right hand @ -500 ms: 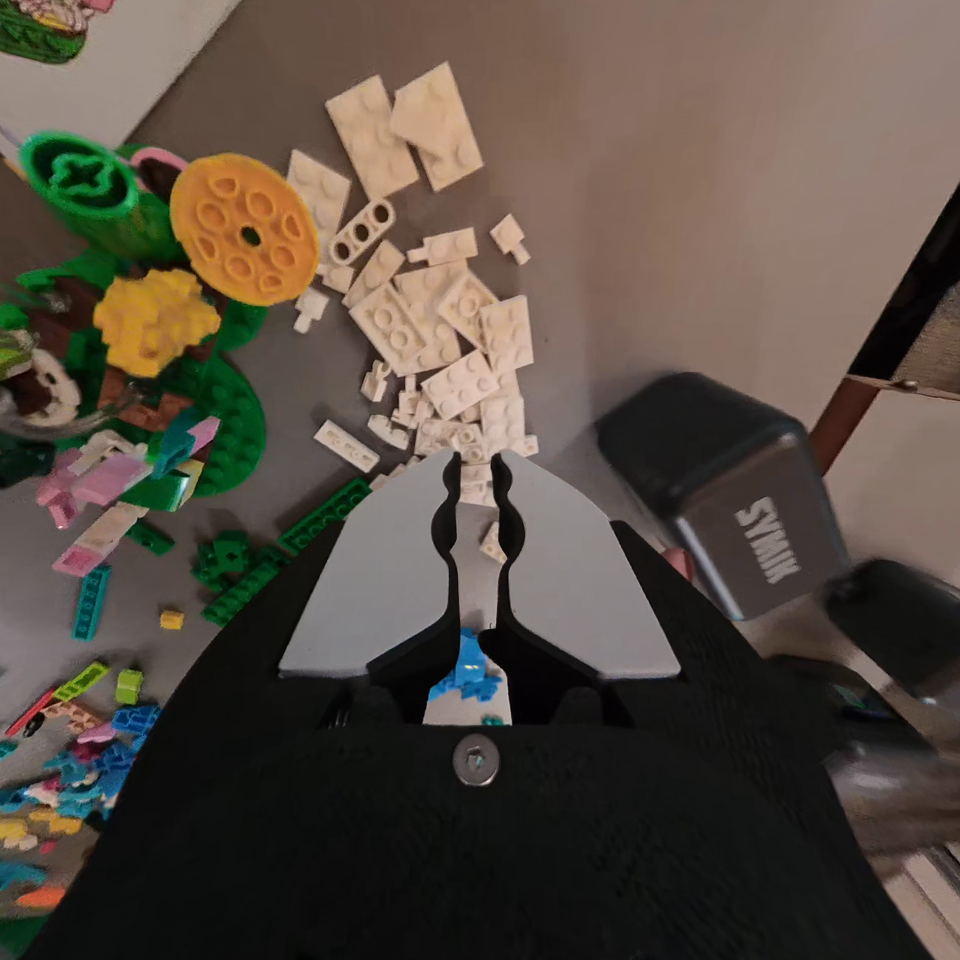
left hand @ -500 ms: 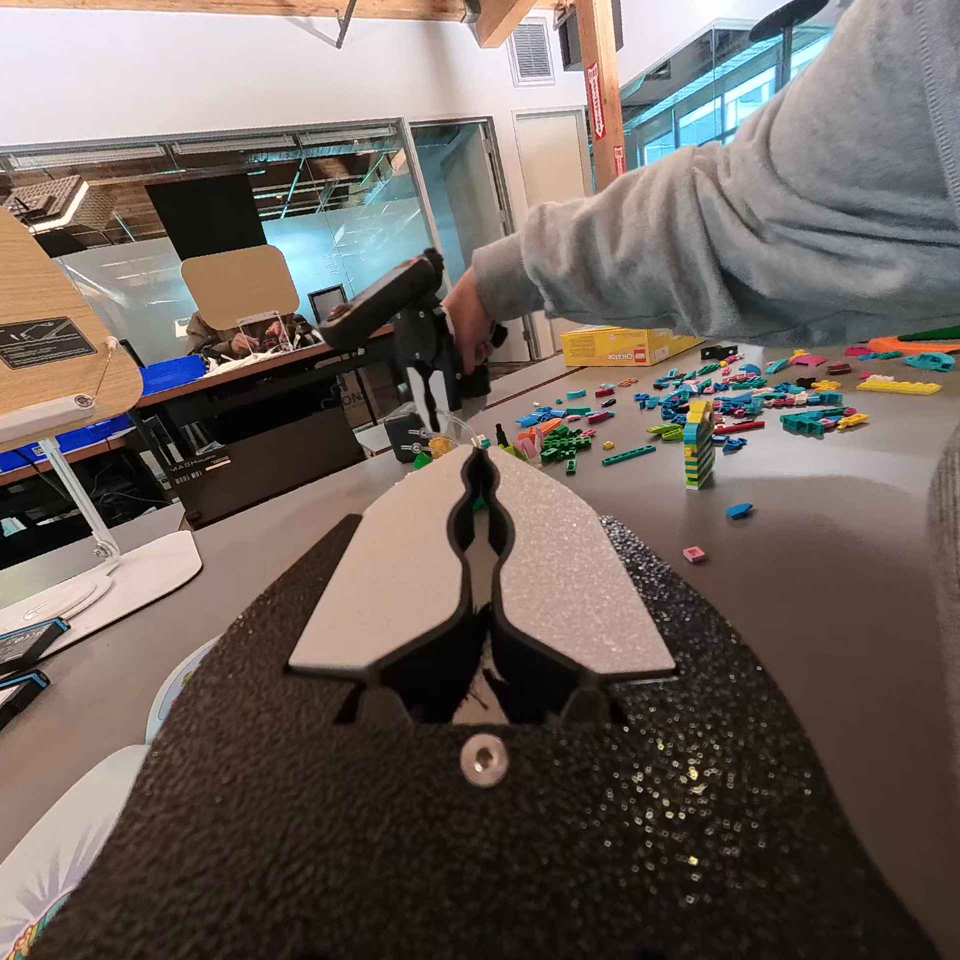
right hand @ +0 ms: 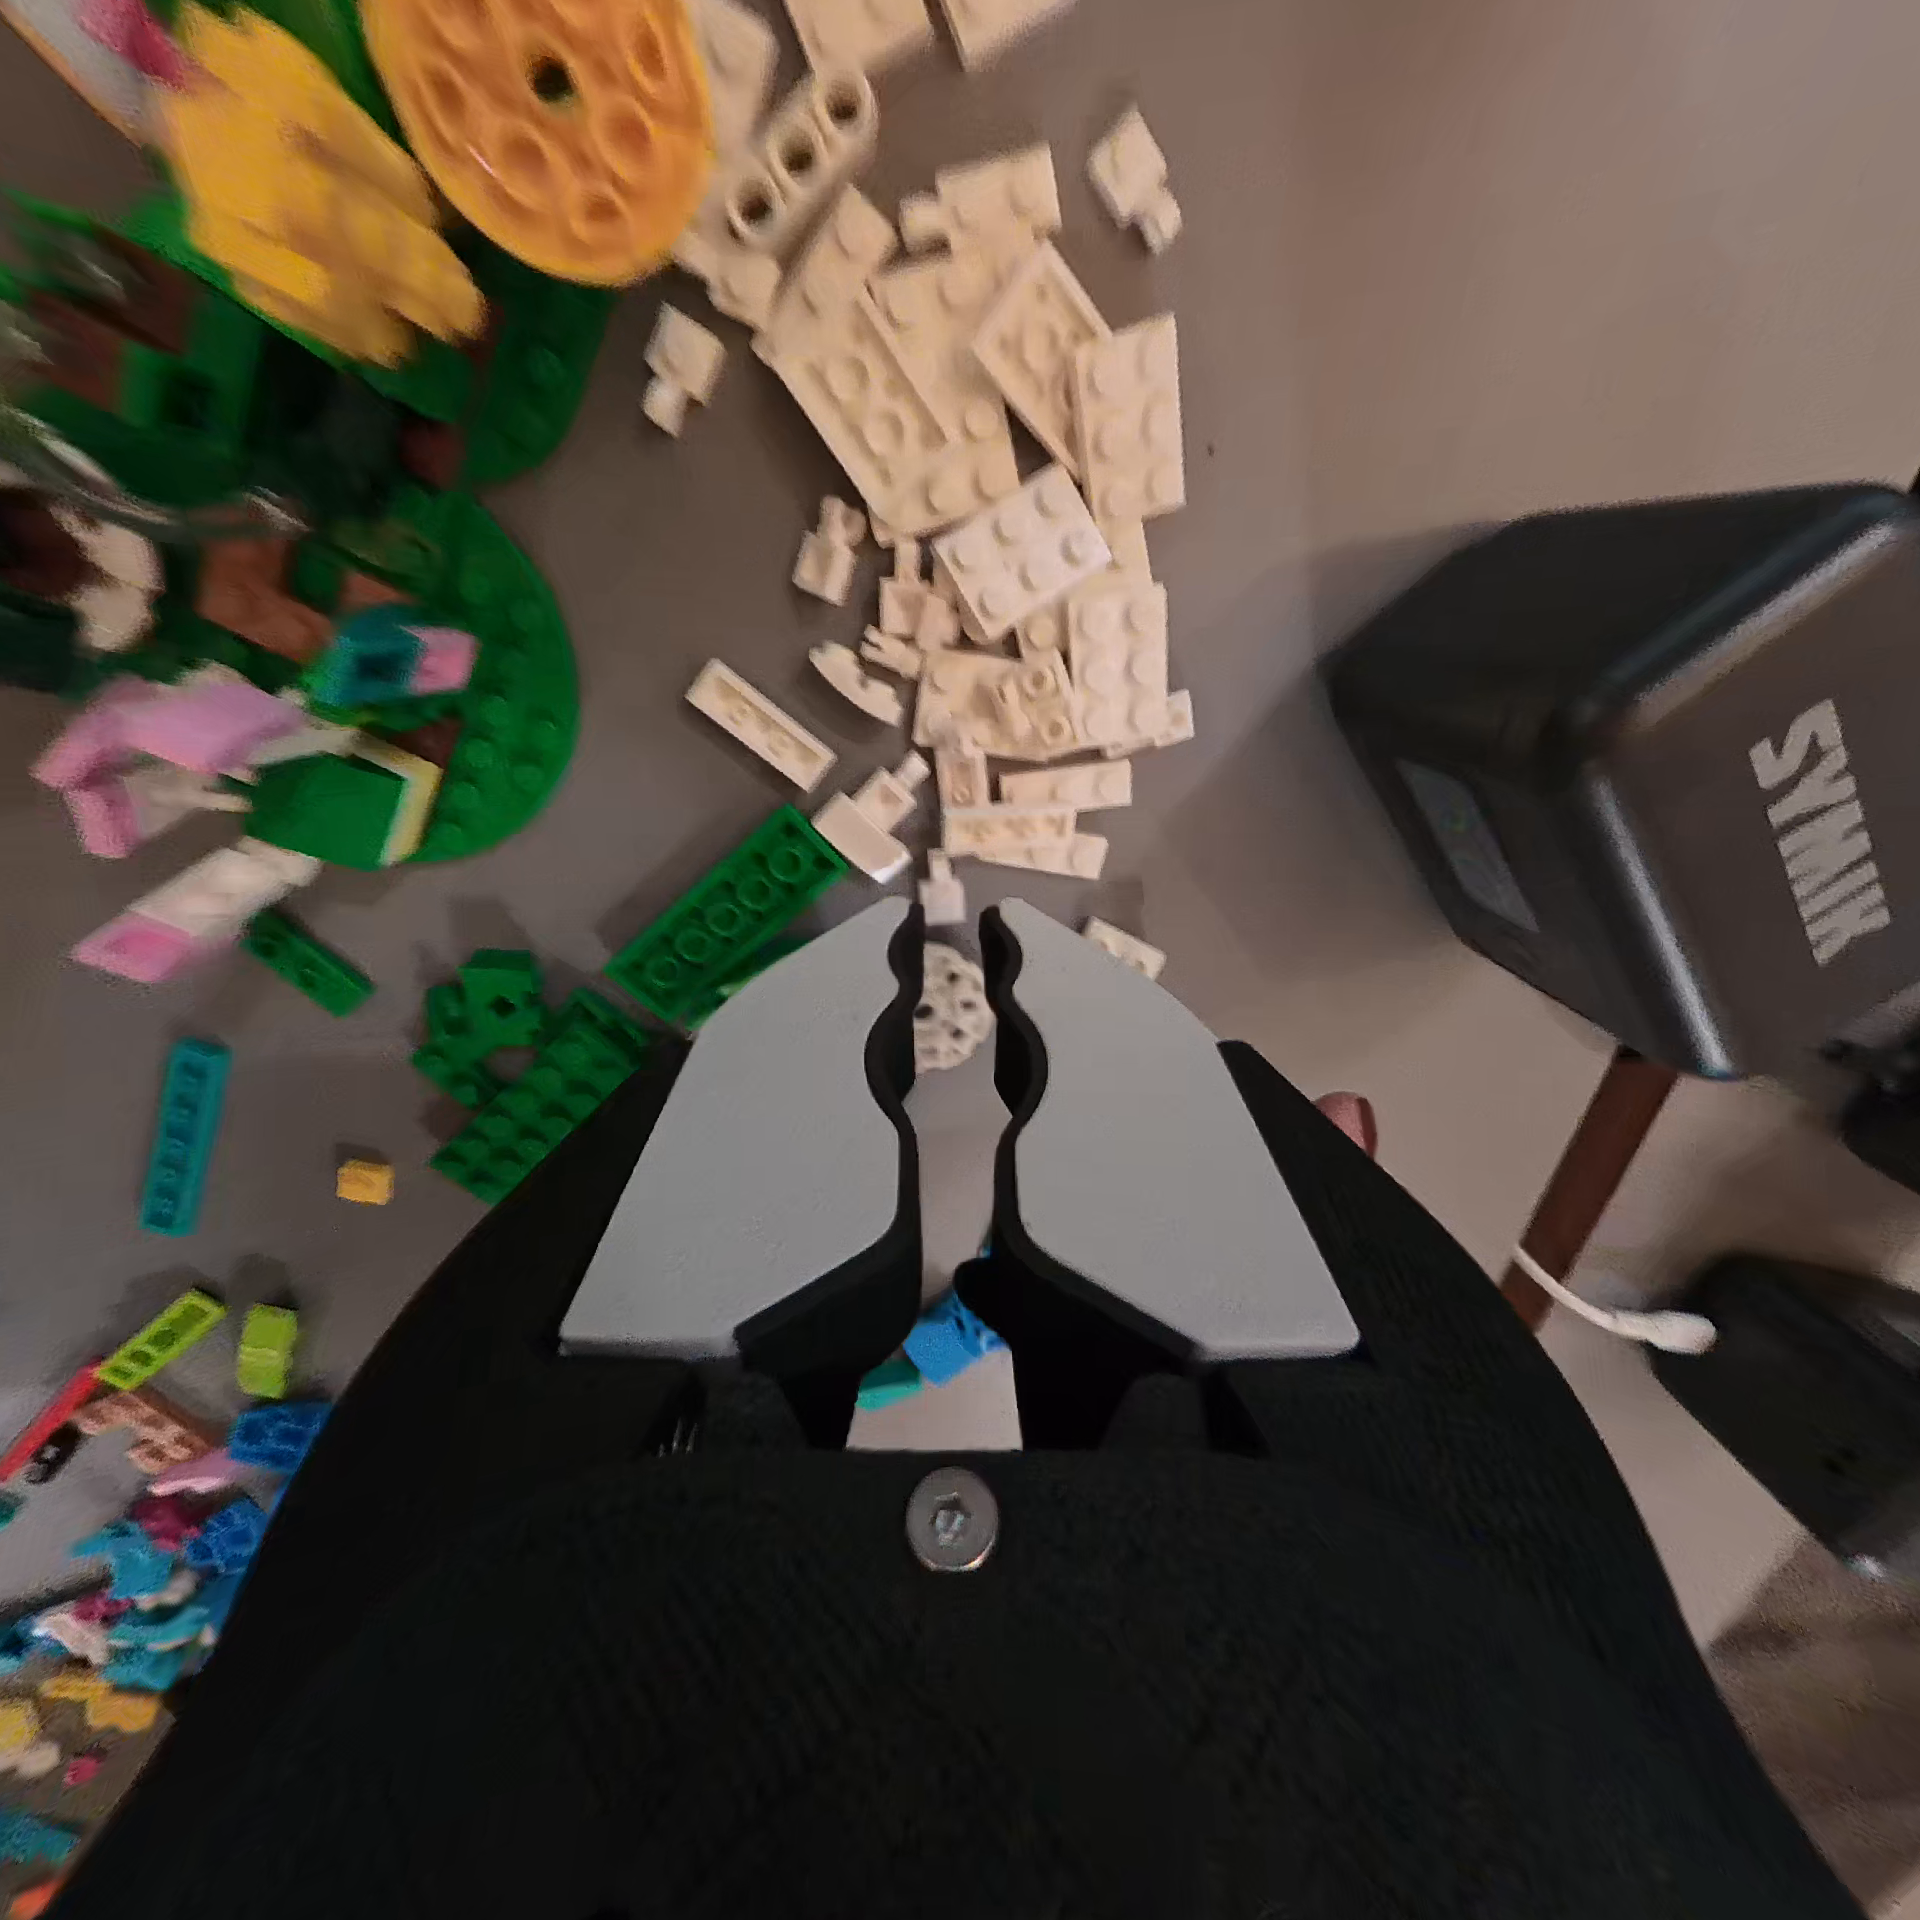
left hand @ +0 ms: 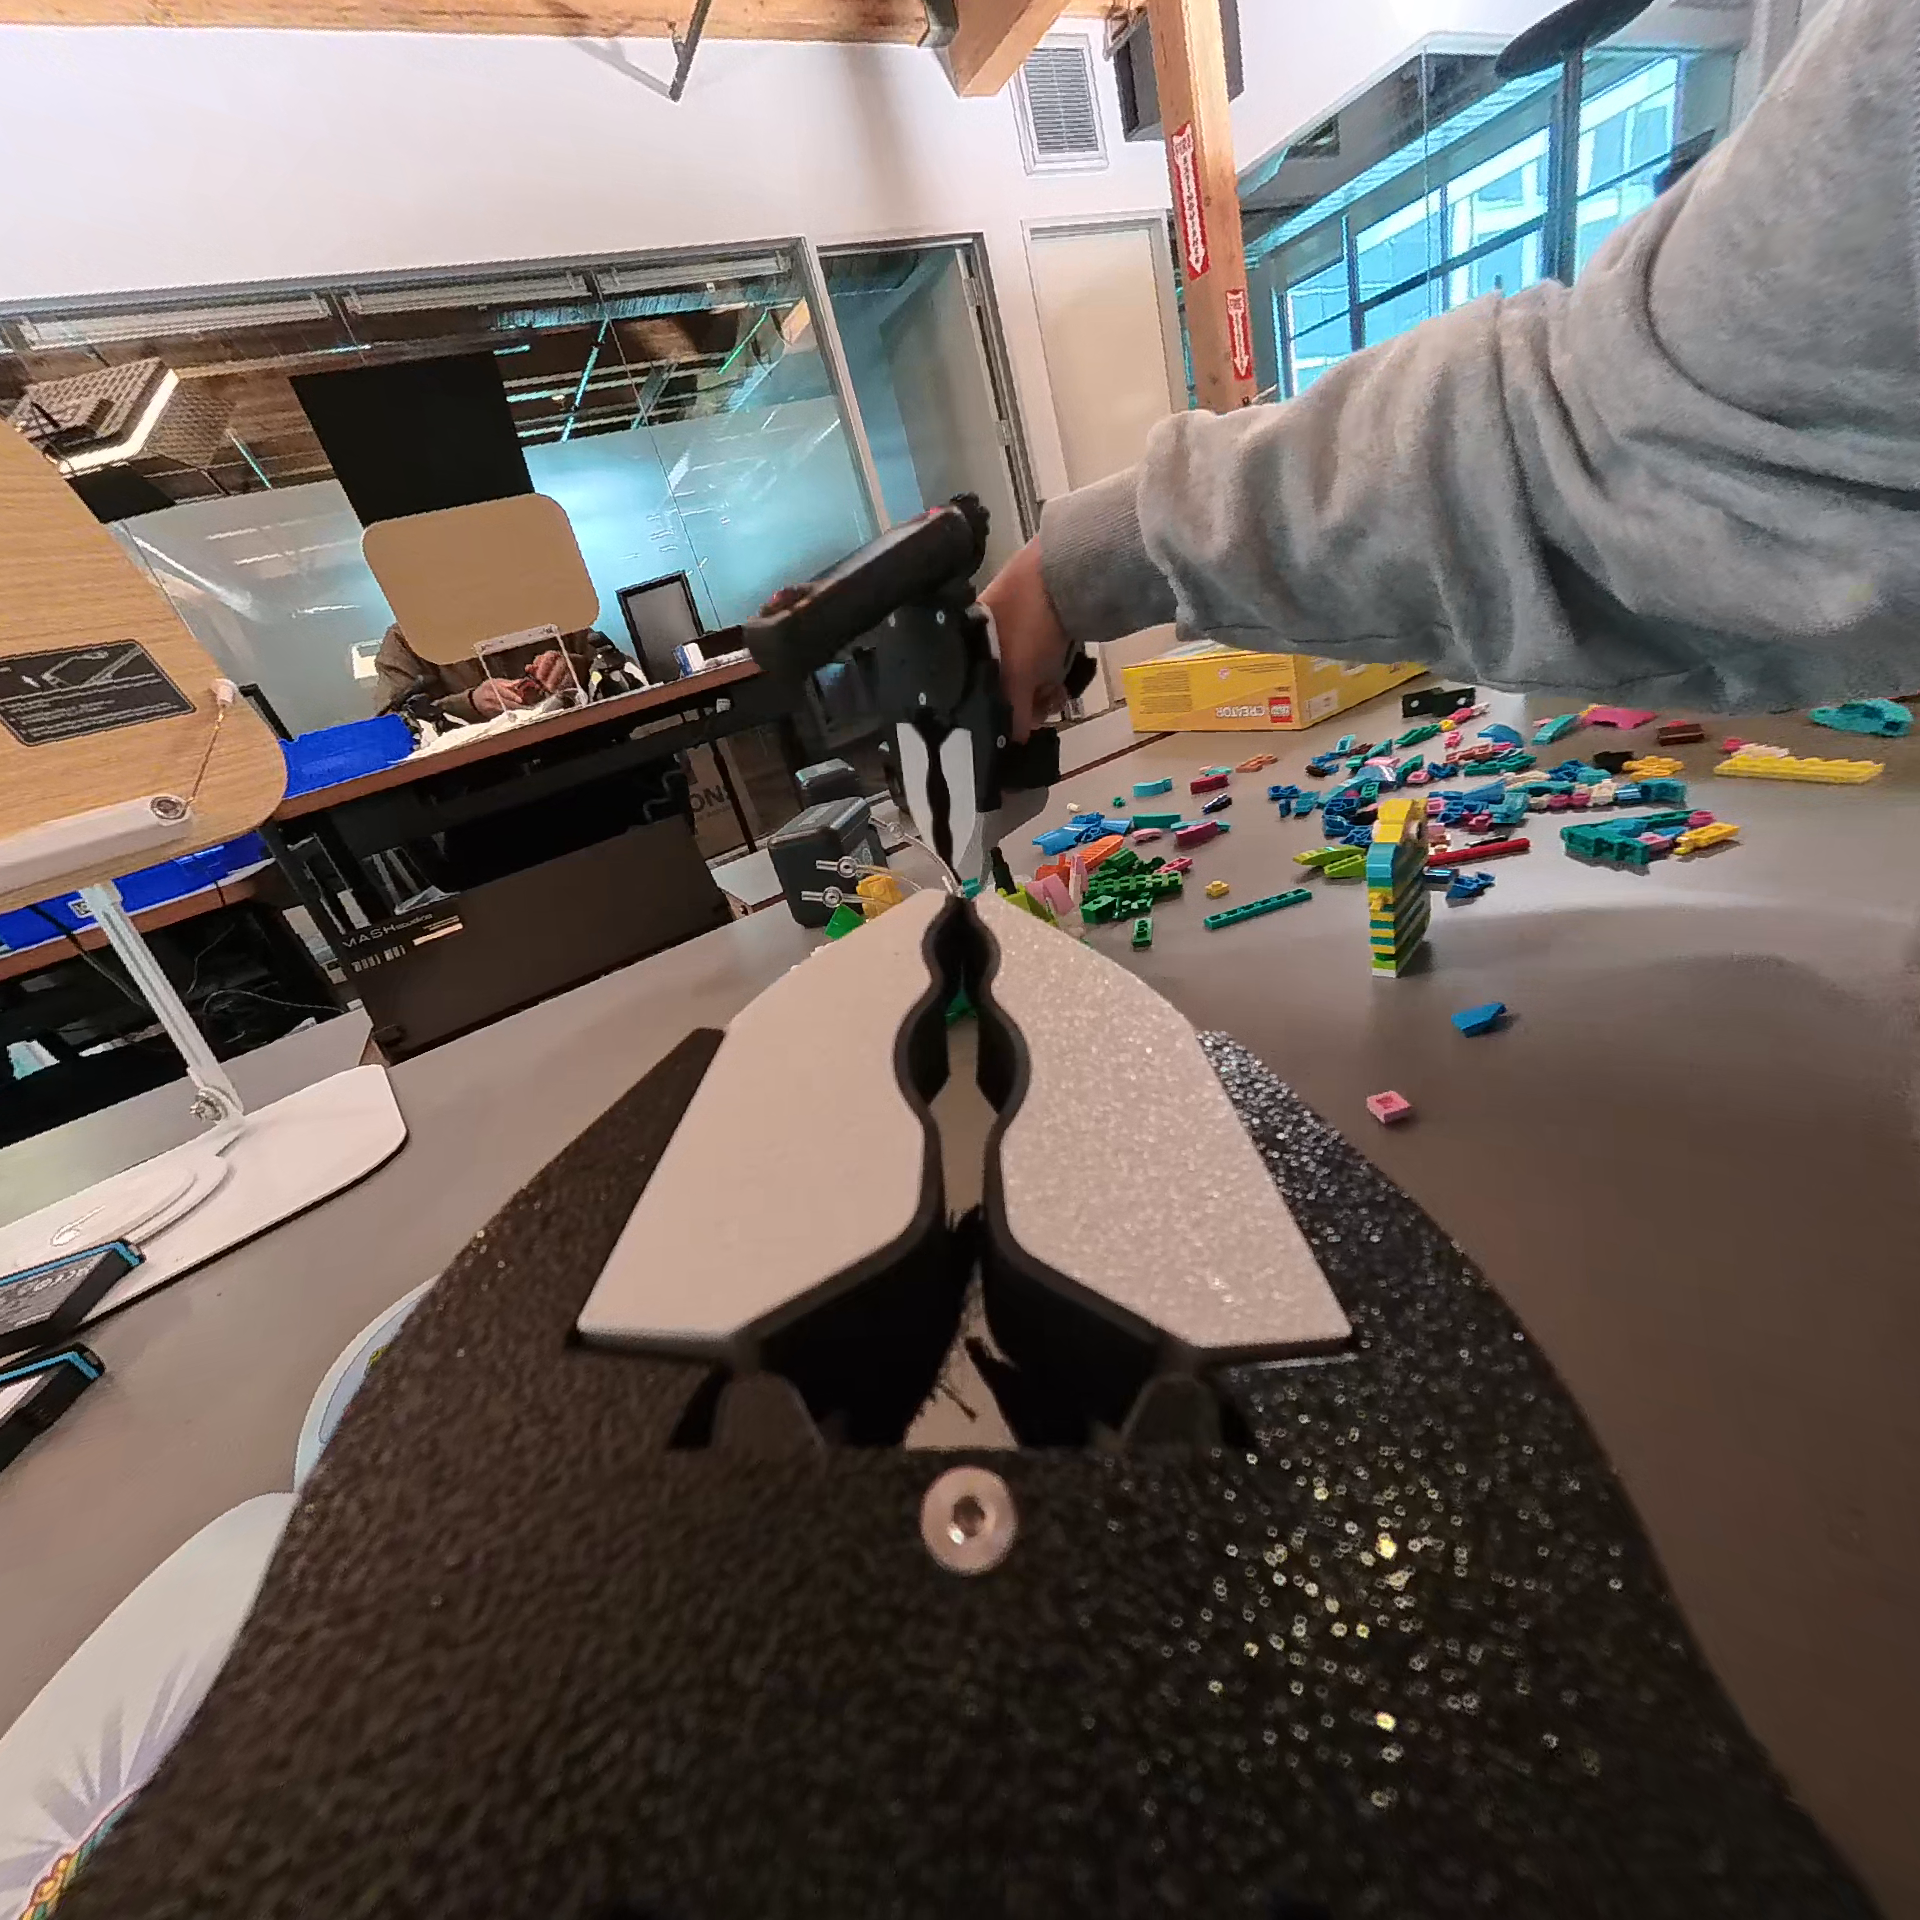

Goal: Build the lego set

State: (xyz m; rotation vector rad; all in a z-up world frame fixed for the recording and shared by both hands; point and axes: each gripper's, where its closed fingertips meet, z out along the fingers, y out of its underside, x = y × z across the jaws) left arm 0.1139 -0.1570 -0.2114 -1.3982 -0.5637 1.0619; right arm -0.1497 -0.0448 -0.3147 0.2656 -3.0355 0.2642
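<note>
In the right wrist view, my right gripper [right hand: 951,920] hangs close over a pile of white plates and small white pieces [right hand: 1018,540]. Its jaws stand a narrow gap apart with nothing held. A small round white piece [right hand: 945,1013] lies on the table and shows through the gap. A partly built green model [right hand: 499,665] with an orange disc [right hand: 551,114] and a yellow flower [right hand: 301,208] stands at the left, blurred. My left gripper [left hand: 961,914] is shut and empty above the grey table [left hand: 1662,1143]. The right gripper [left hand: 940,831] also shows beyond it, pointing down.
A black box [right hand: 1662,748] stands right of the white pile. Green plates [right hand: 727,914] lie beside the right gripper's left finger. Loose coloured pieces [left hand: 1507,790], a striped brick tower [left hand: 1397,894] and a yellow box [left hand: 1247,696] are at the right. A white lamp base [left hand: 260,1143] is at the left. The grippers' ends are close to 30 cm from one another. Both grippers' tips are roughly 20 cm from the striped brick tower [left hand: 1397,894].
My right gripper has moved down and forward toward the white pile, which now looks larger and blurred. My left gripper has stayed in place.
</note>
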